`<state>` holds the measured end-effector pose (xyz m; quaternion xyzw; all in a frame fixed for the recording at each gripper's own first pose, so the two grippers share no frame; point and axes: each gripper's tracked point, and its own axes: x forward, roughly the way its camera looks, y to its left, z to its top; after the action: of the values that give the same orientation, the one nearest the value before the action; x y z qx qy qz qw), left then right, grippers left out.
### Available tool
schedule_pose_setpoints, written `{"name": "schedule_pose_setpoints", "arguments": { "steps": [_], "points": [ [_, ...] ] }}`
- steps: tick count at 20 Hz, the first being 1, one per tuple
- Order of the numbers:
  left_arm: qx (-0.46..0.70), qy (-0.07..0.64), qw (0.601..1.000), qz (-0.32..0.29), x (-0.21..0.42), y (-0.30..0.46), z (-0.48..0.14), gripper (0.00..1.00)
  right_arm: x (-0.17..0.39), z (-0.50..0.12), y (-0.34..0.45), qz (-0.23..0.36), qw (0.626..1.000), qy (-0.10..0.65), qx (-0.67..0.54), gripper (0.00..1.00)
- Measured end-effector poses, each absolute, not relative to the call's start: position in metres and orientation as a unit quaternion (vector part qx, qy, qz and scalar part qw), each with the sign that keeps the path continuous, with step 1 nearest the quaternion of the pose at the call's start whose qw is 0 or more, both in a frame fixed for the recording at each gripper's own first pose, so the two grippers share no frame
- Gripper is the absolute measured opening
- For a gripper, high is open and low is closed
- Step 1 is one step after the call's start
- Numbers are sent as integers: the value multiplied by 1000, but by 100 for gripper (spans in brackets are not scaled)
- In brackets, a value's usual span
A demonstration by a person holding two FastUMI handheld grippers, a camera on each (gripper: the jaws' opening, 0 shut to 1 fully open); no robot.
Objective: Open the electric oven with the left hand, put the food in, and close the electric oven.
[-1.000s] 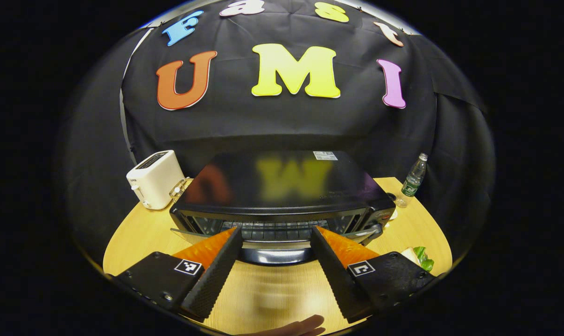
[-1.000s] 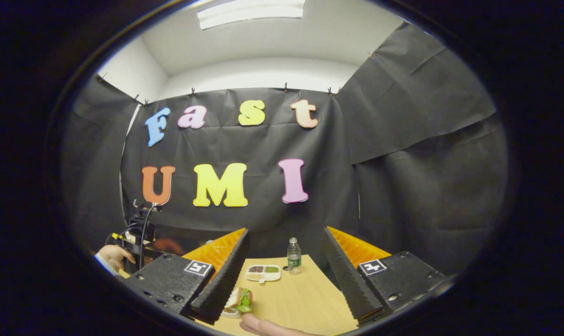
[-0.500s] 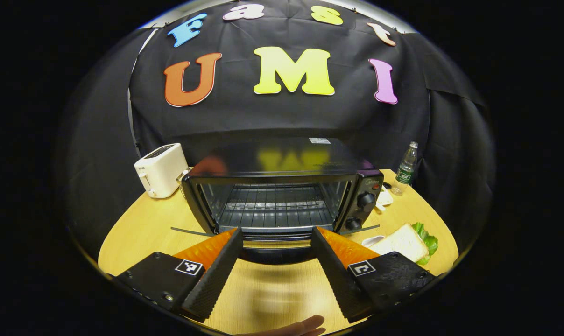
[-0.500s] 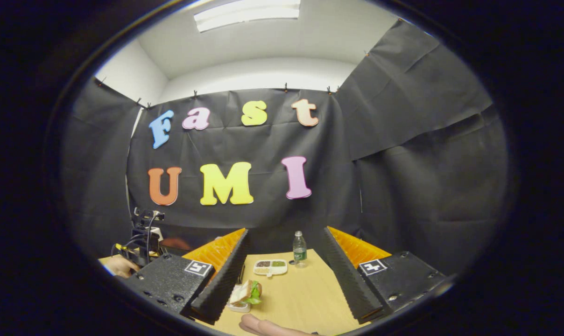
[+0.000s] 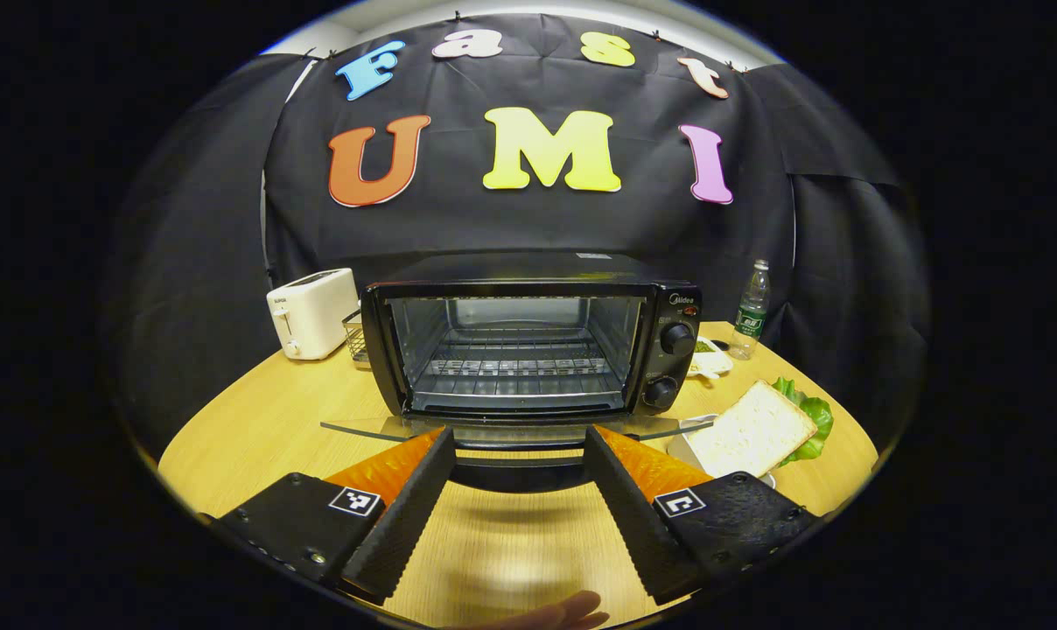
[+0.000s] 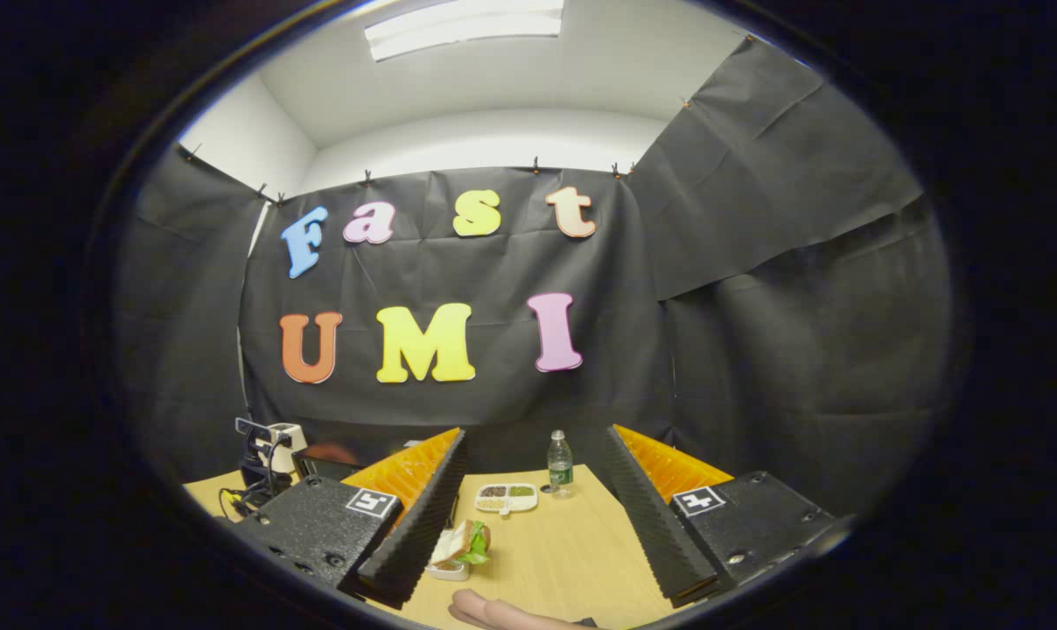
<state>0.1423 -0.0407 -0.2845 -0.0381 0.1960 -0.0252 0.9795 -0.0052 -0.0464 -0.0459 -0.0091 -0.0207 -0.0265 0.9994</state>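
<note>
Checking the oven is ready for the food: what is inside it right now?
Inside the open oven only a bare wire rack shows, with no food on it. The sandwich sits outside, on the table at its right. The floor beneath the rack is partly hidden.

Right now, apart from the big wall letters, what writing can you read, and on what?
No text reads clearly.
Brand mark on the oven, above its knobs: too small.
Mark on the toaster: too small.
Label on the bottle: blurred.
Square markers on the left gripper: patterns, no words.

Ahead of the tongs, the oven is black and the table pale wood-grained. The toaster is white; white bread tops green lettuce.
</note>
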Motion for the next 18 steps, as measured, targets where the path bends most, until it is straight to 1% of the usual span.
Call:
{"name": "schedule_pose_setpoints", "arguments": {
  "steps": [3, 4, 5, 10, 12, 13, 14, 15, 17, 18],
  "points": [
    [-40, 199, 979, -25, 134, -41, -296, 99, -1, -55, -47, -27, 1000, -10, -7, 94],
    [-40, 196, 979, -25, 132, -41, -300, 98, 0, -58, -46, -27, 1000, -7, -6, 99],
    [-39, 195, 980, -26, 129, -41, -304, 98, 0, -59, -46, -27, 1000, -5, -6, 94],
    [-44, 213, 976, -24, 116, -43, -337, 98, 3, -65, -44, -27, 1000, 5, -12, 95],
    [-57, 227, 972, -21, 112, -43, -349, 96, 3, -69, -43, -27, 999, 9, -16, 94],
    [-58, 238, 969, -21, 111, -43, -357, 96, 2, -72, -42, -24, 1000, 12, -16, 95],
    [-61, 250, 966, -21, 110, -43, -364, 96, 2, -75, -42, -24, 999, 17, -15, 99],
    [-61, 250, 966, -21, 111, -43, -364, 96, 4, -80, -44, -25, 999, 23, -13, 94],
    [-57, 235, 970, -20, 112, -44, -357, 96, 5, -85, -48, -29, 999, 32, -14, 95],
    [-57, 241, 969, -21, 111, -45, -359, 96, 7, -88, -50, -30, 999, 37, -15, 94]
  ]
}}
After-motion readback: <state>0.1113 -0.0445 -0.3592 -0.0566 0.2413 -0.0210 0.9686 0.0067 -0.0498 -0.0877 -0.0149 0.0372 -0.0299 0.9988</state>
